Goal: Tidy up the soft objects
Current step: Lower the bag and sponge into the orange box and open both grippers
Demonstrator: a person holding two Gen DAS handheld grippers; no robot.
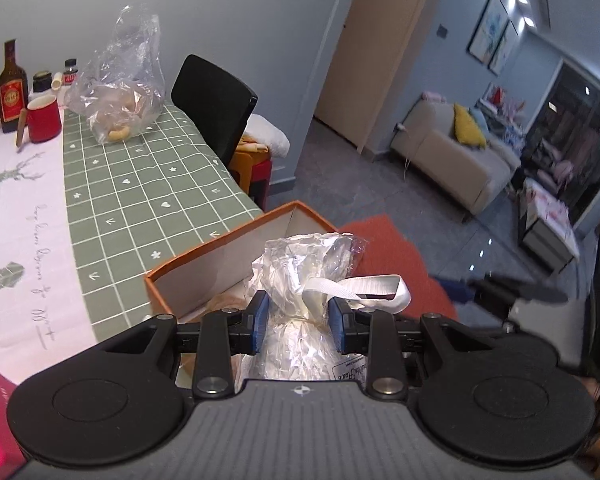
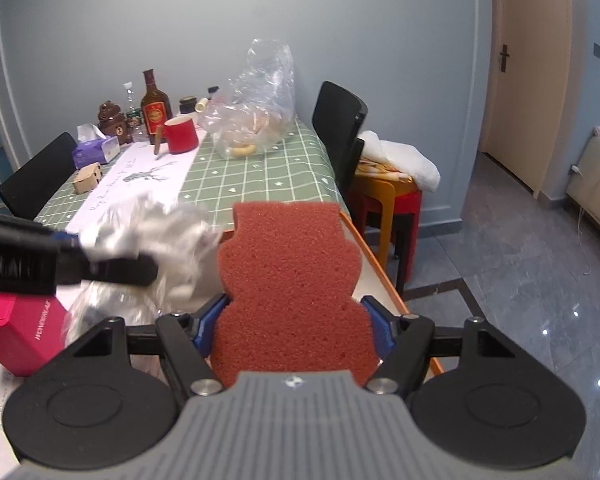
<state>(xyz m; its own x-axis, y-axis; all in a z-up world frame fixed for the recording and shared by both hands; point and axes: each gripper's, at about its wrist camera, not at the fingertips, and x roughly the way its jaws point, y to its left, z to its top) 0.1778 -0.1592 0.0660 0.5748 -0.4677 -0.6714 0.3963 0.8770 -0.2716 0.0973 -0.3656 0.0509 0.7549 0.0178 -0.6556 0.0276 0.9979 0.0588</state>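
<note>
**Nearest: the grips**

- The left gripper (image 1: 298, 322) is clamped on the gathered neck of a clear plastic-wrapped bundle (image 1: 300, 276). The blue pads dent the film on both sides. A white ribbon (image 1: 360, 286) loops loose from the neck.
- The right gripper (image 2: 291, 326) is clamped on the waist of a red sponge (image 2: 290, 276). Most of the sponge stands free above the pads.

**Middle distance: the destination**

- An orange-rimmed box (image 1: 220, 256) sits at the near edge of the table (image 1: 140, 184). Its interior is white. The bundle hangs over the opening and the sponge is held just above the box's far side.

**Hazards**

1. Film slip. The film is slick and only the neck is pinched, so the bundle could slide out if swung.
2. Ribbon snag. The loose loop could catch on a finger or the box rim during release.
3. Sponge rebound. Compressed foam may spring sideways when released and land outside the rim, towards the floor.
4. Collision. Both tools are close together over one opening, and lowering them at once risks contact.
5. Box displacement. A push on the wall could shift the box off the table edge.

**Far**

- A second clear bag (image 1: 120, 80), a red mug (image 1: 44, 118) and a bottle (image 1: 11, 84) stand well apart at the far end and are judged not at risk
</note>
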